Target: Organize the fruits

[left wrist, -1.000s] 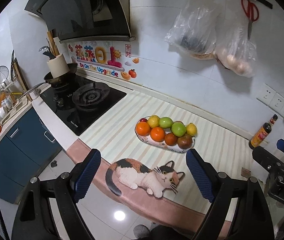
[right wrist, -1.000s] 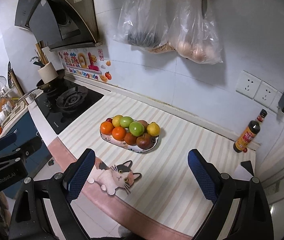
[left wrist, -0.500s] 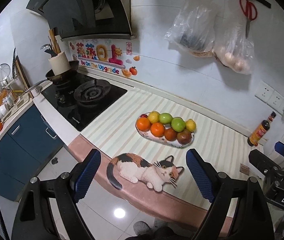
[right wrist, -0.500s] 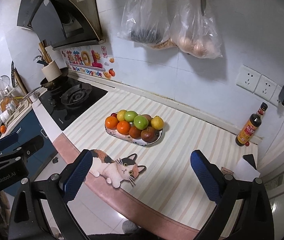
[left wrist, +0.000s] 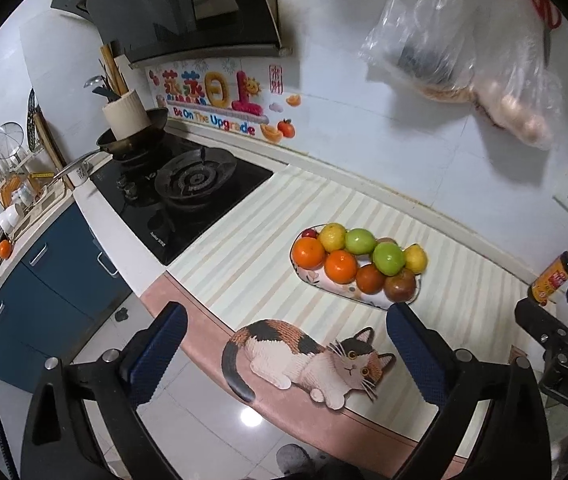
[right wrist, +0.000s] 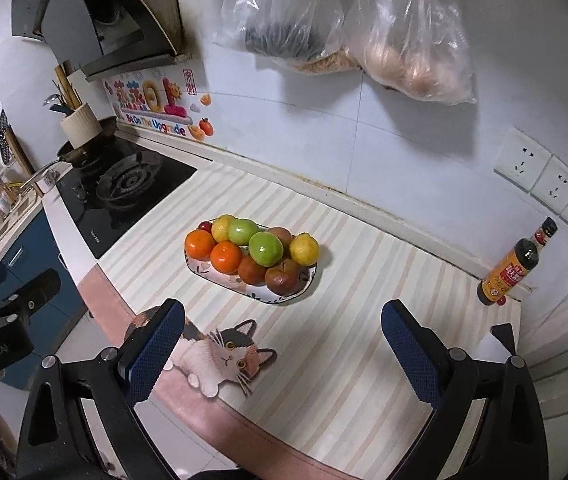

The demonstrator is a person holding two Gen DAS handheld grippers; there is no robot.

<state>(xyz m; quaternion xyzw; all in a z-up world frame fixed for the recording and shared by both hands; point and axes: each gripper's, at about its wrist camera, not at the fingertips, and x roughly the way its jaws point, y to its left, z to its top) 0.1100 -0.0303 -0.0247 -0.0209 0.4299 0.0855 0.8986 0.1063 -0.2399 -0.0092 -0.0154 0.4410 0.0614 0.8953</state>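
One wall sticker point(left wrist: 211, 118) reads "Be On The Upgrade".

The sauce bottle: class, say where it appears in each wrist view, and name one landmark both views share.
Left wrist view: sauce bottle at the far right edge, by the wall.
Right wrist view: sauce bottle at right, below the wall sockets.
Shared landmark: the fruit plate.

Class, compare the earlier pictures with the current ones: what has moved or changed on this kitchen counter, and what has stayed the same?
Both grippers have come closer to the fruit plate, which now looks larger in both views. The left gripper and right gripper have just been opening wider, with nothing between the jaws. Nothing was picked up or released. The fruits, the cat mat and the sauce bottle stayed put.
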